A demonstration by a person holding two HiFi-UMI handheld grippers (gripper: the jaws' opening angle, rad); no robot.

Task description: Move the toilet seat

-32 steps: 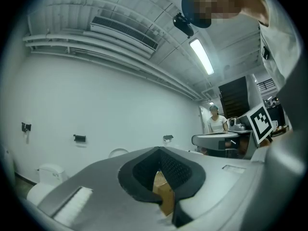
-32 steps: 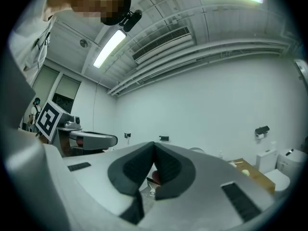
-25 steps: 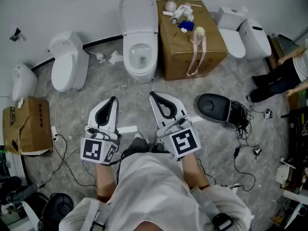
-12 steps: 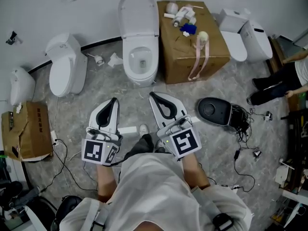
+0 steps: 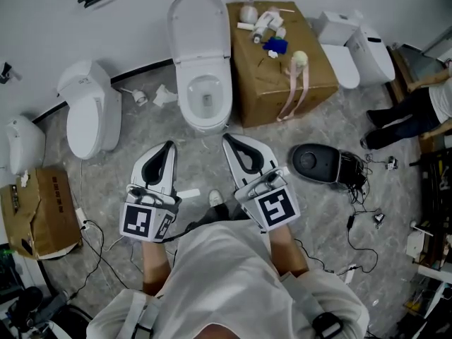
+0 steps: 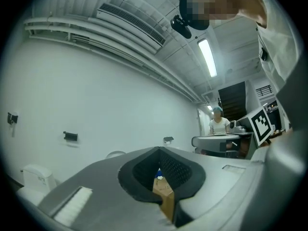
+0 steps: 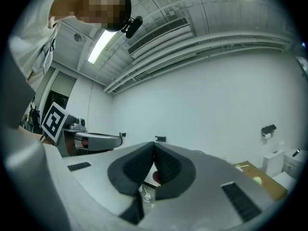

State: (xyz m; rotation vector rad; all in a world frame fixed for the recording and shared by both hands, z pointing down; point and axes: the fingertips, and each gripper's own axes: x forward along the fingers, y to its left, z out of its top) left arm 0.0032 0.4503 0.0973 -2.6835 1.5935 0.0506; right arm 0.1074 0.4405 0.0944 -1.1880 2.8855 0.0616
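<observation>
A white toilet stands against the far wall, its seat and lid raised upright and the bowl open. My left gripper and right gripper are both shut and empty, held level side by side just short of the bowl's front rim, pointing at it. In the left gripper view the closed jaws frame a sliver of the cardboard box. In the right gripper view the jaws are closed too, with only wall and floor beyond.
A large cardboard box with bottles and a pink strap stands right of the toilet. More toilets stand at left and far right. A black round device with cables lies on the floor at right. A smaller box sits at left. A person crouches at right.
Both grippers have moved forward toward the open toilet, still shut; the toilet and box now sit closer to the fingertips, and the left-hand items have slid down the frame.
</observation>
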